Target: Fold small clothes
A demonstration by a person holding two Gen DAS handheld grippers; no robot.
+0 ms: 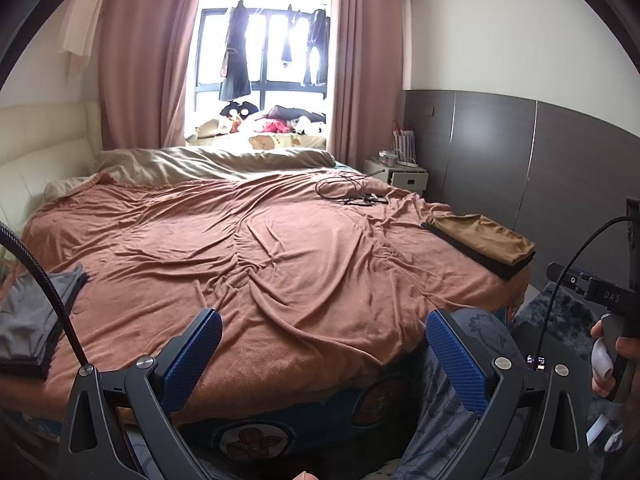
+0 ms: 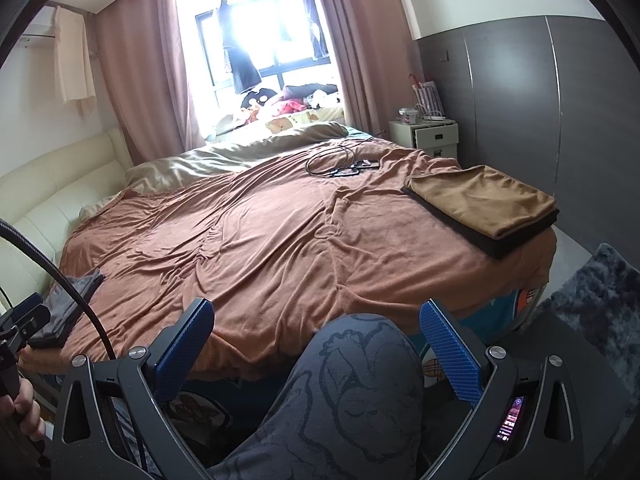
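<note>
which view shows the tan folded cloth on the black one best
The right wrist view. There the tan folded cloth fills more of the picture, its whole top face showing, stacked on the black folded cloth at the bed's right edge. The left wrist view shows the same stack smaller and flatter, seen more edge-on.

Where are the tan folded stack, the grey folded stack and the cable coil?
tan folded stack [image 2: 486,200] right wrist view, top face
grey folded stack [image 1: 28,320] left wrist view, top layer
cable coil [image 1: 340,188] left wrist view, loop

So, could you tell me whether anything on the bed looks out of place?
A tangle of black cables lies on the brown blanket near its far edge, odd beside the folded clothes stacks.
</note>
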